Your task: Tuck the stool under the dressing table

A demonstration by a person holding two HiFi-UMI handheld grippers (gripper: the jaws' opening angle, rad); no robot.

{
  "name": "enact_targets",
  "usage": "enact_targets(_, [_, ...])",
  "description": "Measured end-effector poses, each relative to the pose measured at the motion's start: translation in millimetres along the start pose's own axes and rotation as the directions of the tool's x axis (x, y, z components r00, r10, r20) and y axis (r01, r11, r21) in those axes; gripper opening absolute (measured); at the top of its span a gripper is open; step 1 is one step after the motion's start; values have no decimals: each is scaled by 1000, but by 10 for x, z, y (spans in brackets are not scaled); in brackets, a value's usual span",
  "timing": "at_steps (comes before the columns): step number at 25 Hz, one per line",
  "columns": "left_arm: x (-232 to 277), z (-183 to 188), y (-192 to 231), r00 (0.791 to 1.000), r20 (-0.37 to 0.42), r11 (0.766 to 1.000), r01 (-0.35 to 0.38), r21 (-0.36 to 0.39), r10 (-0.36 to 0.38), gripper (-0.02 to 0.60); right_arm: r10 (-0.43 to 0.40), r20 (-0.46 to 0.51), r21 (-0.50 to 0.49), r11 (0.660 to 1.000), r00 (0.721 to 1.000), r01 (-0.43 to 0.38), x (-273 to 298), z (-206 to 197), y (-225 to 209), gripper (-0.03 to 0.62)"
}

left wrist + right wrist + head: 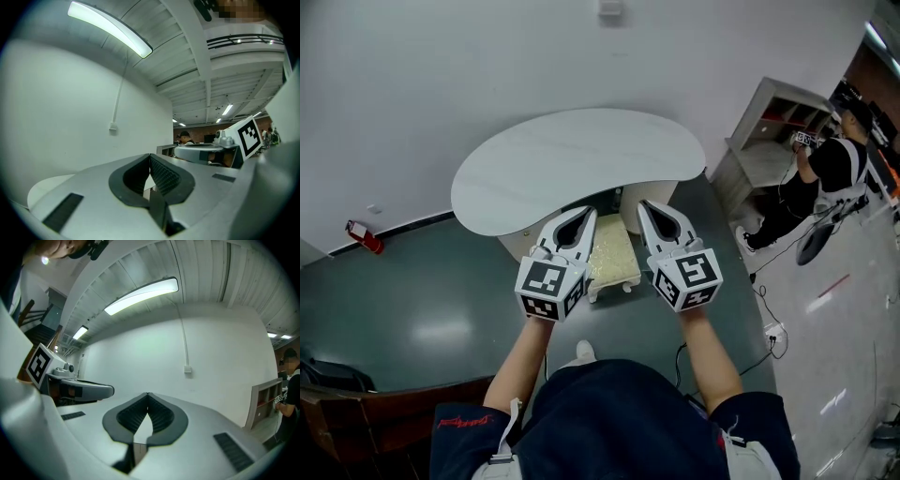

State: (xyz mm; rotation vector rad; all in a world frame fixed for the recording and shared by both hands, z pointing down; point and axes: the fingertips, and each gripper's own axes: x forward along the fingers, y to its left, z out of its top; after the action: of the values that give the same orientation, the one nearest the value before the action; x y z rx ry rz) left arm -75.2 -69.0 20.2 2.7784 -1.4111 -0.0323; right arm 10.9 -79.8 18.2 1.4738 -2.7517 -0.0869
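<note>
left gripper (585, 216) clenched, empty | right gripper (646, 207) clenched, empty | stool (611, 255) partly under dressing table (572, 159) | risk: uneven push may skew stool against table base

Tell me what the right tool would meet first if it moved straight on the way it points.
Most likely the plain white wall, which fills its own view beyond the shut right tool. It seems to pass over the white kidney-shaped tabletop, but height is hard to judge.
</note>
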Motion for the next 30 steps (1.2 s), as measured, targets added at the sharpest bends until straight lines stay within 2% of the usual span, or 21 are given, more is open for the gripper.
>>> enact_targets(12, [208,-129,559,999,8,996,50,-77,-50,17,-23,-40,-31,999,999,22,589,-157,84,14])
enact_targets(20, [289,-222,534,998,-24,997,62,-56,-63,16,-38,-53,-20,999,998,37,633,-218,-20,14])
enact_targets(30, [519,-345,363,998,-52,998,42,-52,-45,17,-7,-70,-41,999,998,4,610,-274,-234,14])
